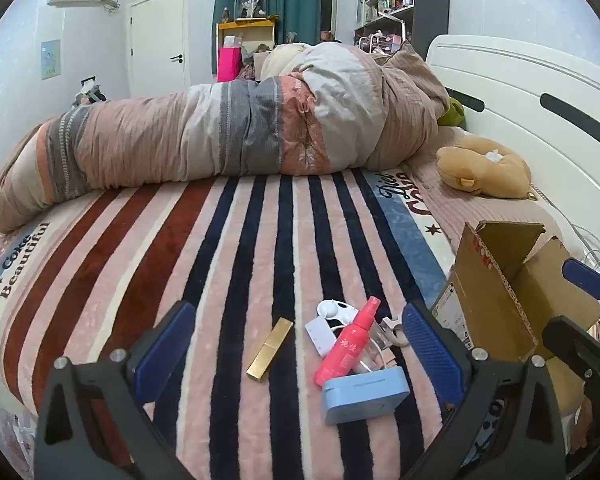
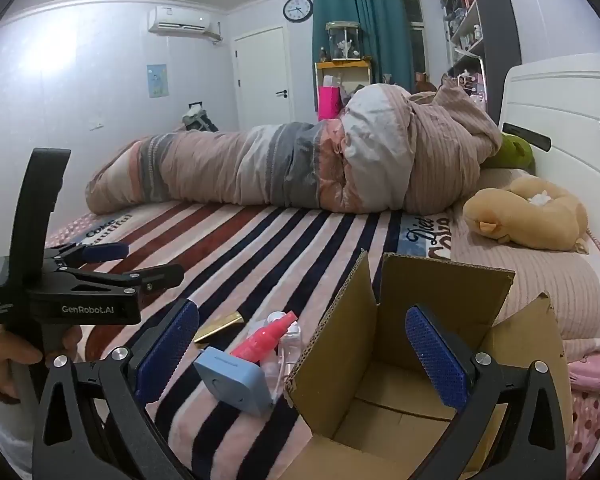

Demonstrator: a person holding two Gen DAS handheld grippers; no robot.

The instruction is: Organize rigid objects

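Small objects lie on the striped blanket (image 1: 260,240): a gold bar (image 1: 270,349), a pink spray bottle (image 1: 346,342), a light blue case (image 1: 364,394), a white adapter (image 1: 320,334) and a white earbud piece (image 1: 334,308). My left gripper (image 1: 300,344) is open above and around them, empty. An open cardboard box (image 2: 400,380) stands to their right. My right gripper (image 2: 300,348) is open and empty over the box's left wall. The bottle (image 2: 268,338), the case (image 2: 236,380) and the gold bar (image 2: 220,326) also show in the right wrist view, as does the left gripper (image 2: 136,264).
A rolled duvet (image 1: 228,128) lies across the far side of the bed. A tan plush toy (image 1: 480,168) sits by the white headboard (image 1: 520,92). The box also shows in the left wrist view (image 1: 500,292), with the right gripper (image 1: 572,300) beside it.
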